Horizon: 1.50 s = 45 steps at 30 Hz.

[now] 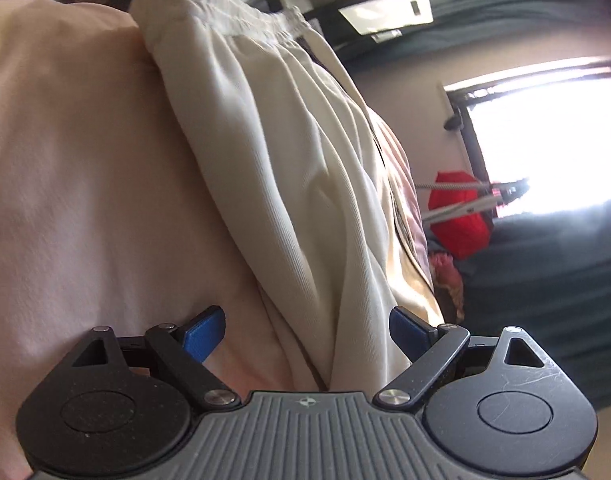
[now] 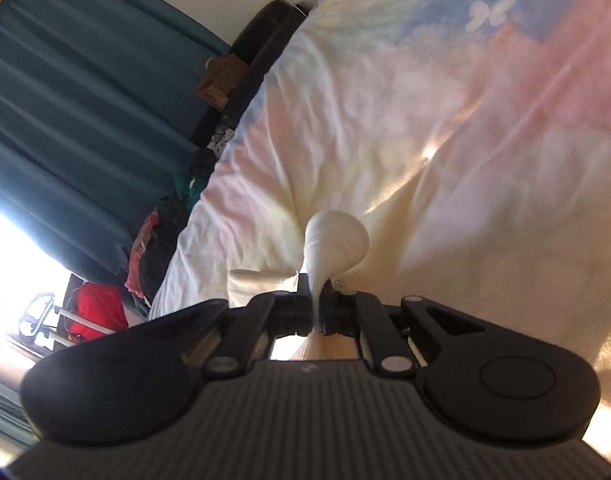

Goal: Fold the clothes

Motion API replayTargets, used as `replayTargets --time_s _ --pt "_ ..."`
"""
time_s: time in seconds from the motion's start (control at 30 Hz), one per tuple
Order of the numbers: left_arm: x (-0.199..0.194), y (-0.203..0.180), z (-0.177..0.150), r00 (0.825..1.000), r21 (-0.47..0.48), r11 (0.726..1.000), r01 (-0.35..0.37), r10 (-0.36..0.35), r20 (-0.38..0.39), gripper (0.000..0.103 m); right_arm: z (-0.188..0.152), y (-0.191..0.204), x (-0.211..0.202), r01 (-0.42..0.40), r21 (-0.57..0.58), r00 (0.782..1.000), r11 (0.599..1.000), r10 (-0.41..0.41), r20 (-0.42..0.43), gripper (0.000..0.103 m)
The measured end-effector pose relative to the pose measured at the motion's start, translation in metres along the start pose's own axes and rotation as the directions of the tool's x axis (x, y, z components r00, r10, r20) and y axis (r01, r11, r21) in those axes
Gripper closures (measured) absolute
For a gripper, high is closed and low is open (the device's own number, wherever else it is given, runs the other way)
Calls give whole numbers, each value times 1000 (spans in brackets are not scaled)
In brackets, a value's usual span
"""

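One red bag [image 1: 459, 216] (near window [image 1: 545, 140])

Left gripper [image 1: 305, 330]: blue fingers [image 1: 203, 334] spread wide, gripping nothing.
Right gripper [image 2: 316, 296]: fingers pinched tight on white cloth [image 2: 333, 246].

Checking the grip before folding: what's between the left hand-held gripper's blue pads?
In the left wrist view, the cream garment runs between the open left hand-held gripper; neither blue pad presses it.

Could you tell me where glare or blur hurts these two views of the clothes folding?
Left wrist view: the window is blown out white, and the cream garment is soft at its waistband. Right wrist view: blown-out daylight at the left edge, sun streaks on the pastel bedsheet, yet the pinched white fabric stays sharp.
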<state>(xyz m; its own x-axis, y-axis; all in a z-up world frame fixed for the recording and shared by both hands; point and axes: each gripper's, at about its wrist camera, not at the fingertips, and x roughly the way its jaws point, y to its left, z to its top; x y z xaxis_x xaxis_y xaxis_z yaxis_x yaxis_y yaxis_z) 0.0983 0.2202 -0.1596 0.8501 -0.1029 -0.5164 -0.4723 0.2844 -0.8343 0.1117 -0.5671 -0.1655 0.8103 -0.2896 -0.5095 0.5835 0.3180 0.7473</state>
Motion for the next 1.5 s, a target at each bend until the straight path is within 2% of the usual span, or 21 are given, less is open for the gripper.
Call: replayTargets --time_s 0.1,0.2,0.23,0.27,0.33,0.37,0.47,0.6,0.7,0.83,0.9,0.97,1.03,1.13,1.17,1.2,1.27,1.3,1.33,1.4,1.5 --pt "4 7 28 999 -64 998 -11 14 46 18 0 -3 5 13 -7 1000 1000 -13 -14 97" --pt "6 11 48 994 -95 995 -40 49 93 35 0 -5 4 16 -14 1000 1000 -16 -18 97" --pt "7 9 53 993 -75 996 -55 62 97 45 -1 -4 3 18 -17 1000 1000 -18 -18 97" --pt "6 7 58 992 -48 996 -75 79 95 62 -1 -4 3 19 -19 1000 1000 -19 -16 97" --pt "4 1 66 989 17 992 -124 122 85 85 -2 -4 3 18 -13 1000 1000 -19 -13 97" --pt "-1 -1 72 989 29 992 -122 119 82 90 -2 -4 3 18 -7 1000 1000 -19 -11 97" --pt "-29 -11 92 992 66 994 -89 83 92 92 -4 -3 0 24 1 1000 1000 -24 -2 97" --pt "-69 -49 122 997 179 981 -68 62 39 92 -5 0 -4 26 0 1000 1000 -26 14 97" --pt "-102 -53 138 999 120 992 -38 41 -15 93 -3 -2 -14 26 26 999 999 -27 35 97" --pt "-133 -45 135 996 145 986 -77 83 -38 93 -2 1 -42 53 26 993 998 -56 108 97" --pt "-141 -34 126 991 188 975 -119 129 -43 92 -3 4 -57 111 -4 983 994 -109 147 97" --pt "-137 -22 113 980 248 952 -178 194 -41 92 -4 -1 -65 185 5 973 983 -184 141 97" --pt "-129 -11 103 965 315 920 -233 258 -42 91 -4 -13 -62 268 32 960 963 -269 74 97" --pt "-121 -4 89 951 389 878 -280 309 -13 78 -6 -41 -50 344 119 939 931 -339 -60 93" --pt "-121 -6 86 949 415 863 -287 315 1 73 -7 -49 -49 349 153 936 924 -338 -96 92" --pt "-123 -10 82 948 444 847 -291 316 17 69 -6 -56 -49 350 185 936 919 -332 -121 87" --pt "-127 -18 75 947 500 813 -298 317 49 41 -2 -60 -54 341 212 939 916 -319 -131 75" --pt "-129 -24 70 944 532 789 -309 320 74 34 -1 -62 -57 337 223 940 915 -313 -135 61" --pt "-131 -31 65 940 565 759 -325 325 104 26 1 -58 -59 329 199 943 923 -307 -130 38" --pt "-137 -44 51 938 634 696 -337 309 159 21 4 -49 -65 314 149 948 938 -300 -108 15" --pt "-147 -66 26 936 729 589 -348 259 238 17 3 -23 -79 271 34 963 962 -270 -29 16"
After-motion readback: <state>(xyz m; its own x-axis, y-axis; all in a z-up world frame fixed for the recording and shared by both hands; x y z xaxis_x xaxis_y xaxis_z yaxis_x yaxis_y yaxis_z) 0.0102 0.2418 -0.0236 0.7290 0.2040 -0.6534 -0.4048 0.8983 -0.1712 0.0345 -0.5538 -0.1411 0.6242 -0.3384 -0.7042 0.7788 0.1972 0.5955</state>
